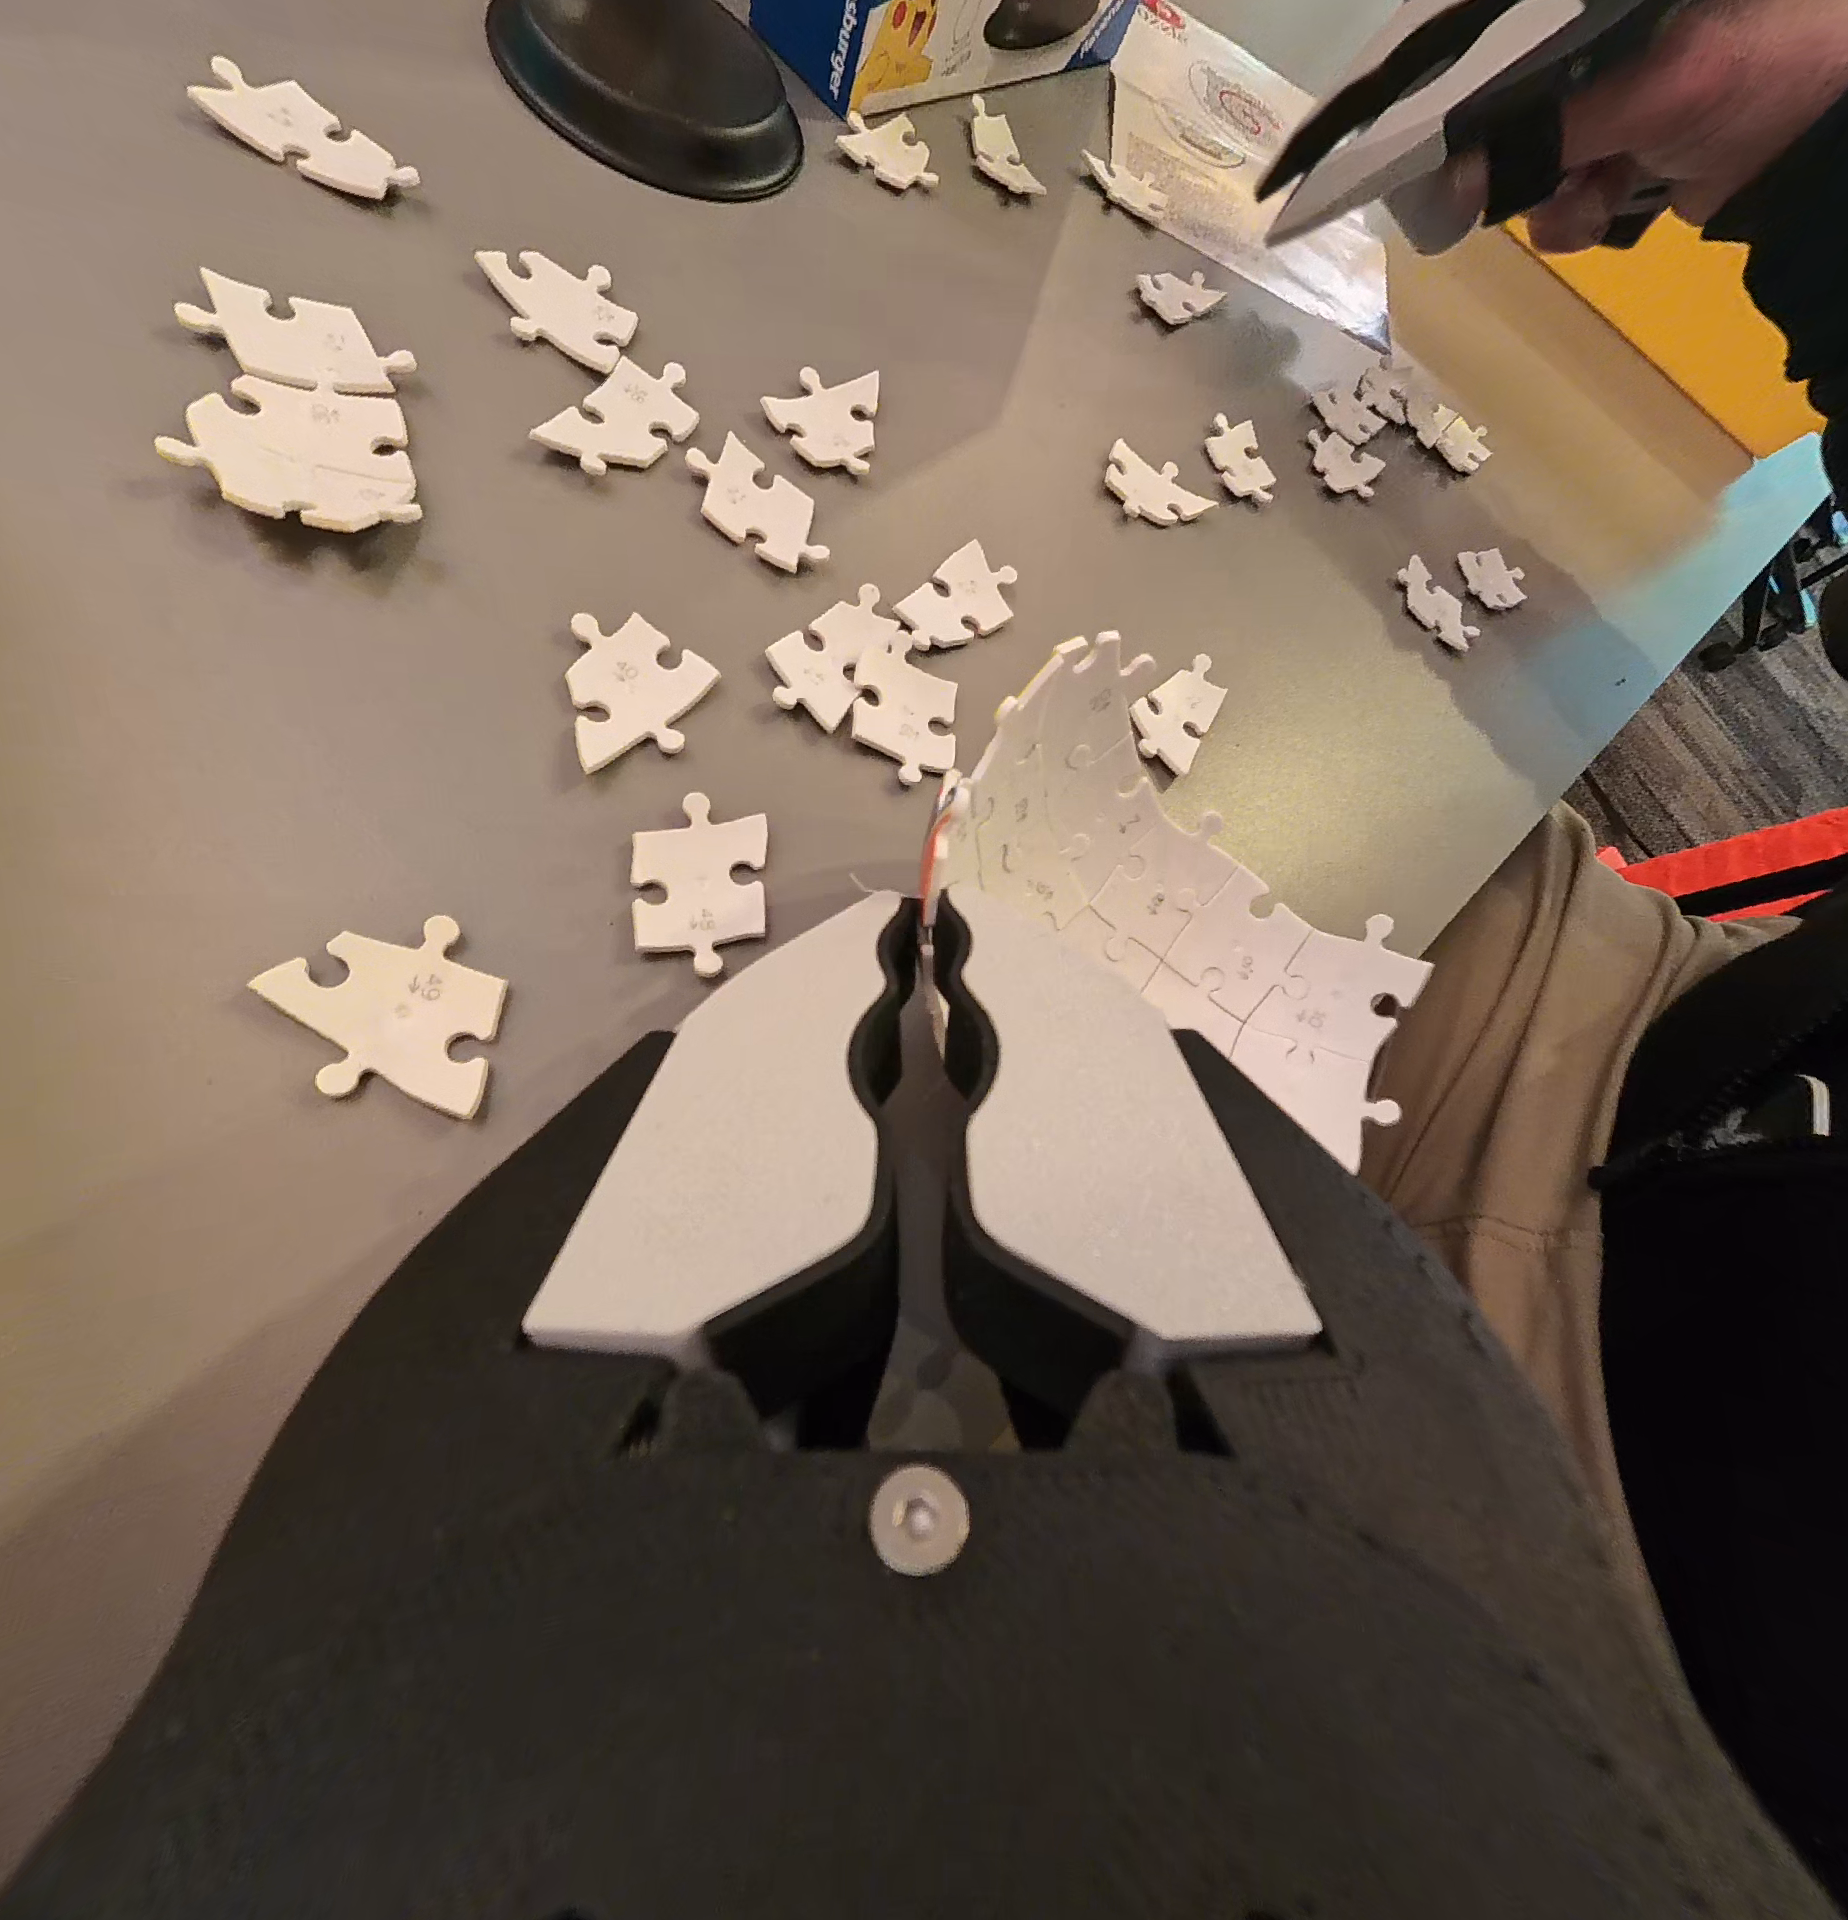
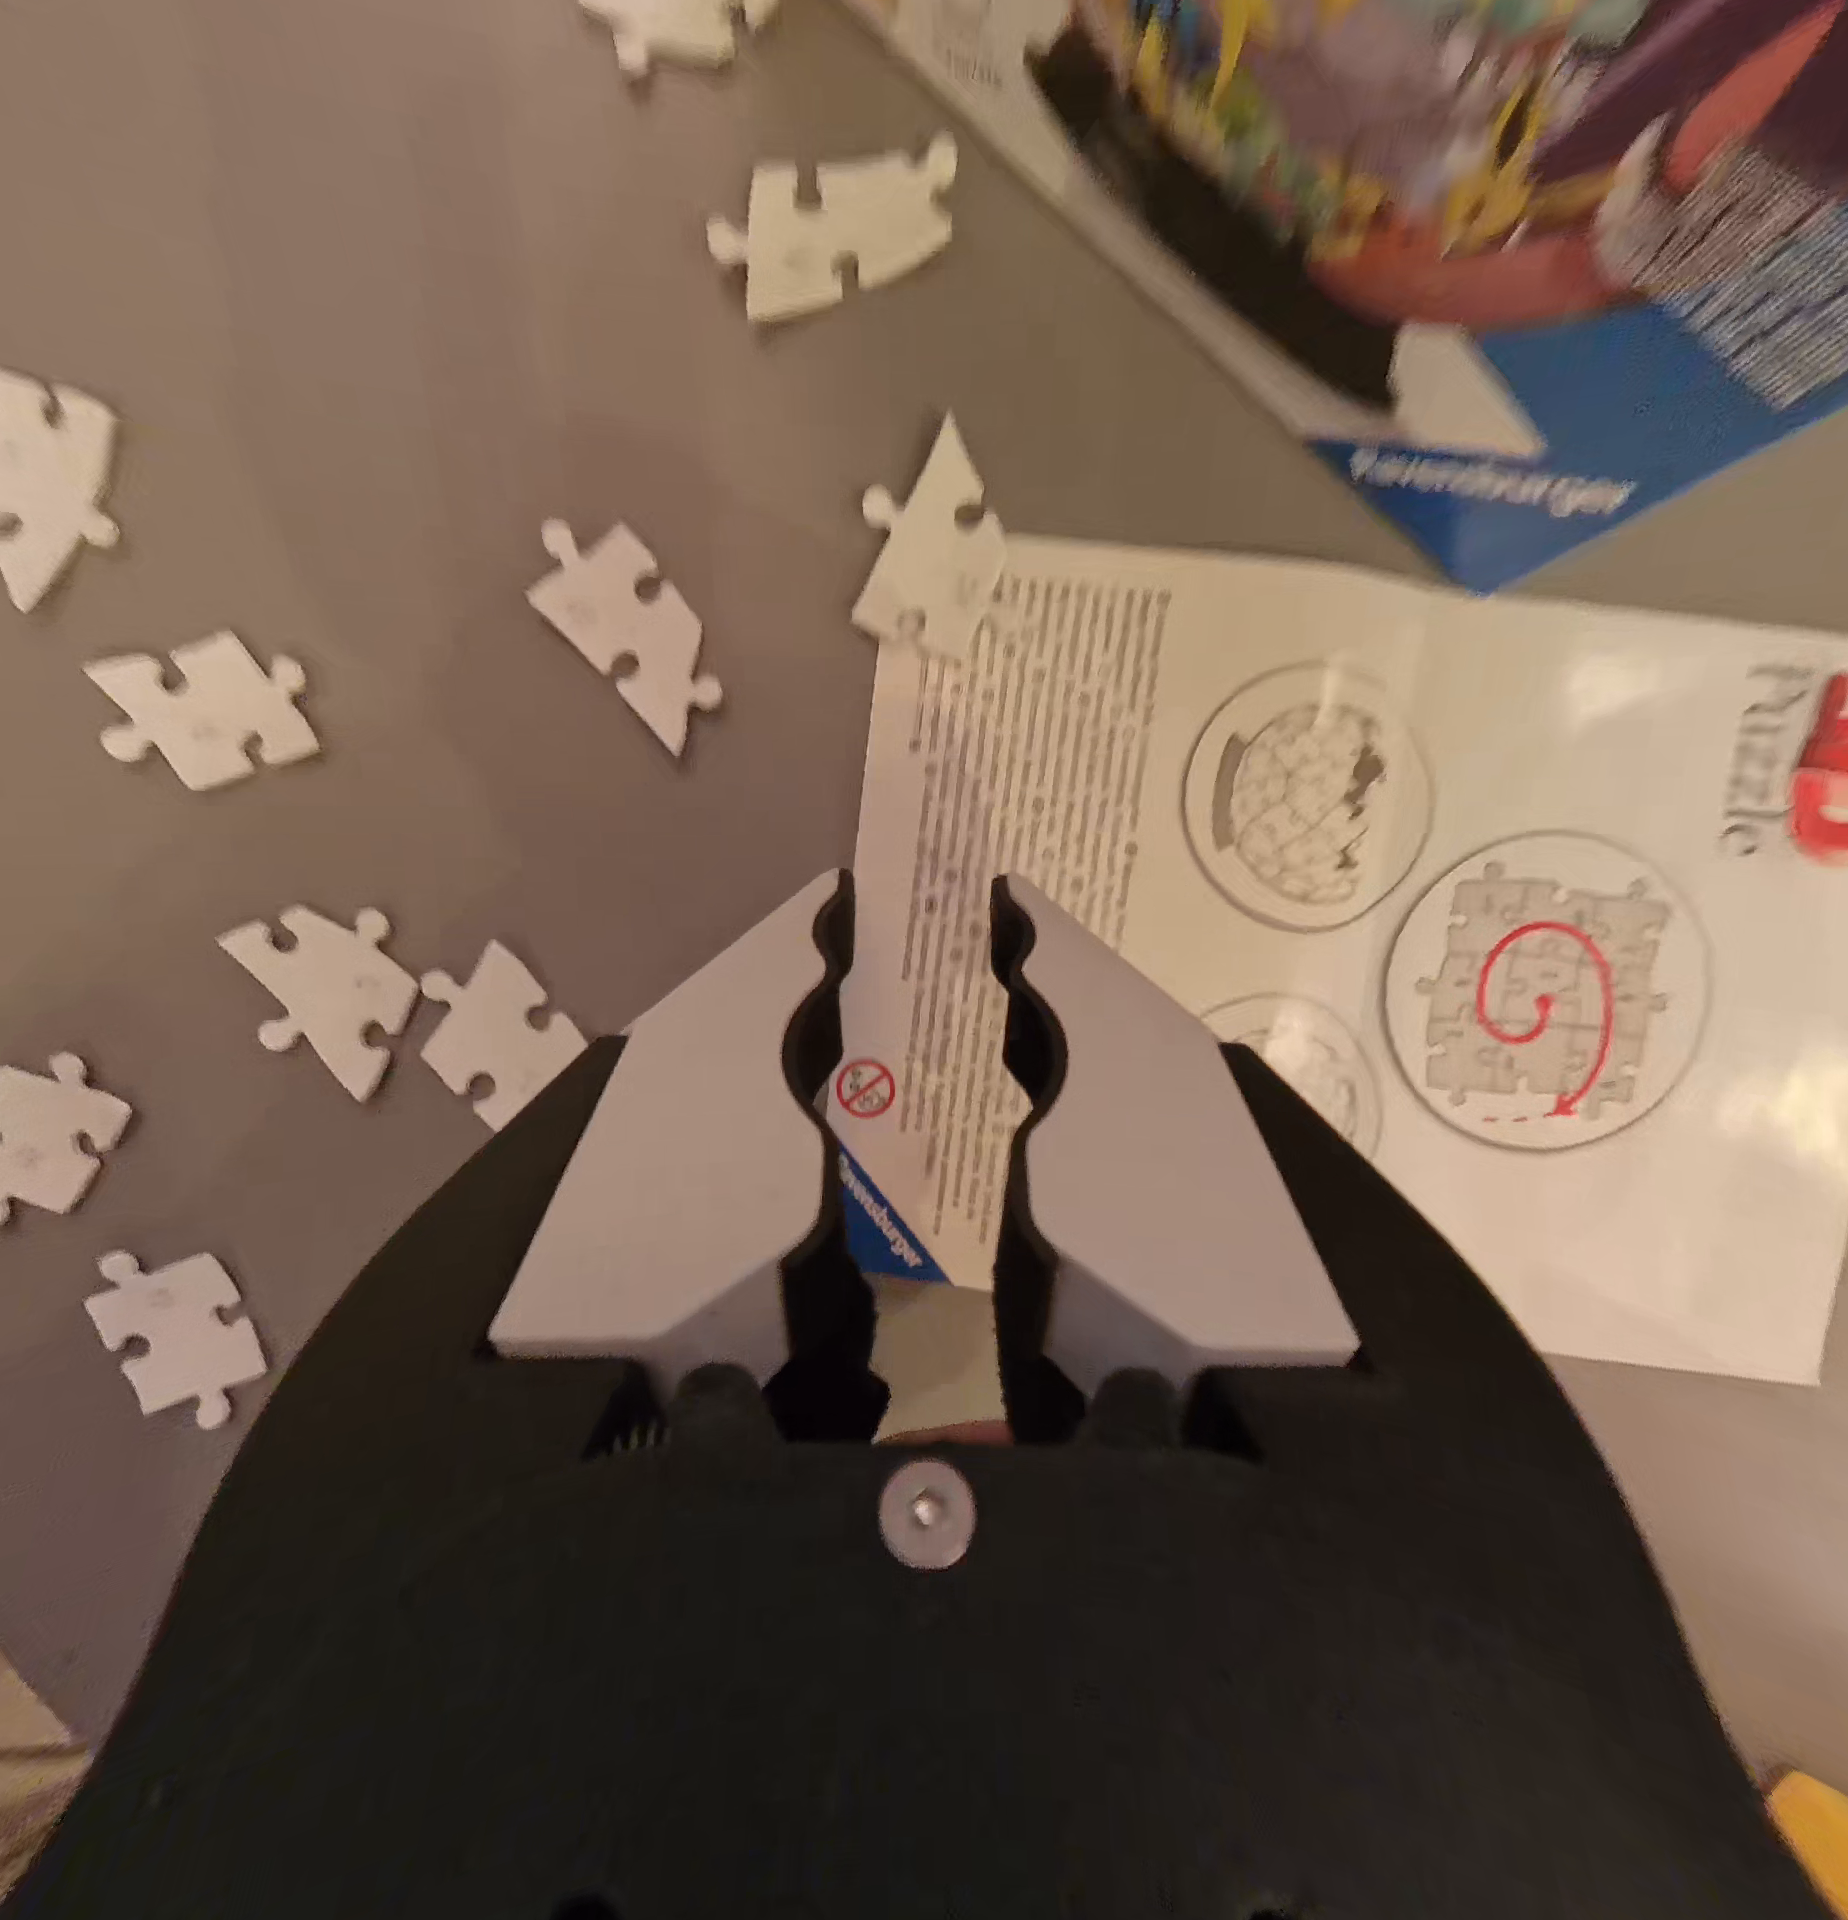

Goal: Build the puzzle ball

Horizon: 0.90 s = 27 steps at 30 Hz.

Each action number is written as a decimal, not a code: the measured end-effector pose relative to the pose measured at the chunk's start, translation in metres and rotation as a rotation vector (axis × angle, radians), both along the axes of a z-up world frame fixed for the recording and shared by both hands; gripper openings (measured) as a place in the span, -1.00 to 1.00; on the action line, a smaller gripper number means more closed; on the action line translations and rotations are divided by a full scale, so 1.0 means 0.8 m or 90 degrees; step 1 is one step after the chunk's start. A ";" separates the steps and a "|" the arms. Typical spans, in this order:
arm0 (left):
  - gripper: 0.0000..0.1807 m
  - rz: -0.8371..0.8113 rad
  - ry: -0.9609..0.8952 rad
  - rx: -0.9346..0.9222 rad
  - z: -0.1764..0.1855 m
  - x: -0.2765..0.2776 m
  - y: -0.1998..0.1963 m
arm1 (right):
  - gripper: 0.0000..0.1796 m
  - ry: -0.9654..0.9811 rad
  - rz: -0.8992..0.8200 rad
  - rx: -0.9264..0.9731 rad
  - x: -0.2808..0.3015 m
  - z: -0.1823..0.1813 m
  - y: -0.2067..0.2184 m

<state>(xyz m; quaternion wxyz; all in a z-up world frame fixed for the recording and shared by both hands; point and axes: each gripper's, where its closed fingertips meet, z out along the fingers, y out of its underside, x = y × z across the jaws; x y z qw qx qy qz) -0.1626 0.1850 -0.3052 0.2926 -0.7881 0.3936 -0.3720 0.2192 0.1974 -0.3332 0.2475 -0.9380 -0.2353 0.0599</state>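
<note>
Left wrist view: the left gripper has its grey fingers closed on the edge of a curved, partly assembled section of white plastic puzzle pieces, held above the near edge of the grey table. Loose white puzzle pieces lie scattered across the table. The right gripper hovers at upper right.

Right wrist view: the right gripper is parted and empty, above a white folded instruction sheet. A blue puzzle box lies beyond.
</note>
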 end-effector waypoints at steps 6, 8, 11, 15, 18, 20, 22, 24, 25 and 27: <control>-0.97 0.000 0.003 0.004 0.001 0.000 -0.001 | -1.00 0.006 -0.037 -0.019 0.019 -0.011 -0.004; -0.97 0.000 0.003 0.005 0.002 0.000 0.000 | -1.00 0.018 -0.061 -0.024 0.029 -0.011 -0.005; -0.97 0.000 0.003 0.006 0.002 0.000 0.000 | -1.00 0.032 -0.087 -0.023 0.047 -0.011 -0.010; -0.97 0.001 0.004 0.008 0.002 0.000 0.000 | -1.00 -0.006 -0.121 -0.025 0.090 -0.010 -0.022; -0.97 0.000 0.005 0.011 0.002 0.001 -0.001 | -1.00 -0.063 -0.131 -0.004 0.123 -0.009 -0.027; -0.97 0.000 0.006 0.010 0.002 0.001 -0.001 | -1.00 -0.087 -0.139 -0.006 0.134 -0.007 -0.032; -0.97 0.000 0.006 0.009 0.001 0.002 -0.001 | -1.00 -0.073 -0.150 0.019 0.134 0.005 -0.028; -0.97 -0.001 0.007 0.009 0.001 0.002 -0.001 | -1.00 -0.054 -0.161 0.042 0.131 0.018 -0.022; -0.97 -0.001 0.007 0.009 0.001 0.002 -0.001 | -1.00 -0.058 -0.164 0.047 0.132 0.022 -0.021; -0.97 0.000 0.007 0.009 0.000 0.003 0.000 | -1.00 -0.060 -0.168 0.049 0.131 0.027 -0.022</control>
